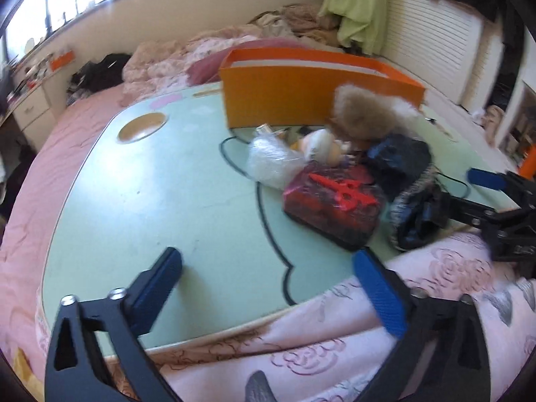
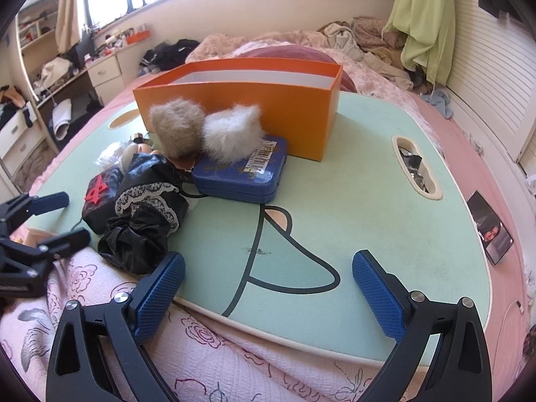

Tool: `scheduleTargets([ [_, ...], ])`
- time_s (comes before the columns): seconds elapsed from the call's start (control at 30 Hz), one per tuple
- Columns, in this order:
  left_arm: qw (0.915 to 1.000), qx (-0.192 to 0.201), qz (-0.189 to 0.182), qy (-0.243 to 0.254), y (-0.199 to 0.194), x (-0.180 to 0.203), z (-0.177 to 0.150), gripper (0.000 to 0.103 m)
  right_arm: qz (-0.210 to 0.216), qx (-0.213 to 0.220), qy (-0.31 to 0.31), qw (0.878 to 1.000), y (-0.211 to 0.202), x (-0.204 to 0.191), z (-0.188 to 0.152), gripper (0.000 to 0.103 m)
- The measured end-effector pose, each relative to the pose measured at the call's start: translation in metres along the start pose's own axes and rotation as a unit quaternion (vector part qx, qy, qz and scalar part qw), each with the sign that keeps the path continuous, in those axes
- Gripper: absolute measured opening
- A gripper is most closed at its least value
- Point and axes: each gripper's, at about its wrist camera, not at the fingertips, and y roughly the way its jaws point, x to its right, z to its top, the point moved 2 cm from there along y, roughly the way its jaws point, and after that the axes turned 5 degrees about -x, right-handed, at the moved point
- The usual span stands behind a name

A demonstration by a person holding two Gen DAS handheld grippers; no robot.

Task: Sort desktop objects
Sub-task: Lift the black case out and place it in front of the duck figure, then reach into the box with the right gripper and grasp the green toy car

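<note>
An orange box [image 1: 301, 100] [image 2: 251, 100] stands open at the back of the pale green lap table [image 1: 150, 184] [image 2: 335, 201]. In front of it lies a heap: a brown fur ball [image 2: 177, 130], a white fur ball [image 2: 232, 135], a blue tin [image 2: 244, 174], black lace cloth [image 2: 147, 207], a dark red pouch [image 1: 331, 204] with a red emblem, a clear plastic bag [image 1: 271, 160] and a small doll [image 1: 321, 147]. My left gripper [image 1: 271, 274] [image 2: 63, 219] is open over the table's near edge, left of the pouch. My right gripper [image 2: 268, 278] [image 1: 469, 194] is open and empty beside the black cloth.
A pink flowered quilt [image 2: 217, 351] lies against the table's near edge. The table has a round cup hollow [image 1: 142, 127] and a slot [image 2: 415, 171] holding small items. A phone [image 2: 492, 231] lies on the pink bed at right. Crumpled bedding [image 1: 201, 53] is piled behind the box.
</note>
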Motion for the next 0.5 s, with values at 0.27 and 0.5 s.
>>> scheduleTargets([
  [0.27, 1.0000, 0.005, -0.003, 0.004, -0.001, -0.003, -0.002, 0.102, -0.026, 0.011, 0.016, 0.999, -0.038, 0.019, 0.054, 0.022],
  [0.5, 1.0000, 0.005, -0.003, 0.004, -0.001, -0.003, -0.002, 0.102, 0.025, -0.088, 0.023, 0.996, -0.016, 0.013, 0.165, 0.022],
])
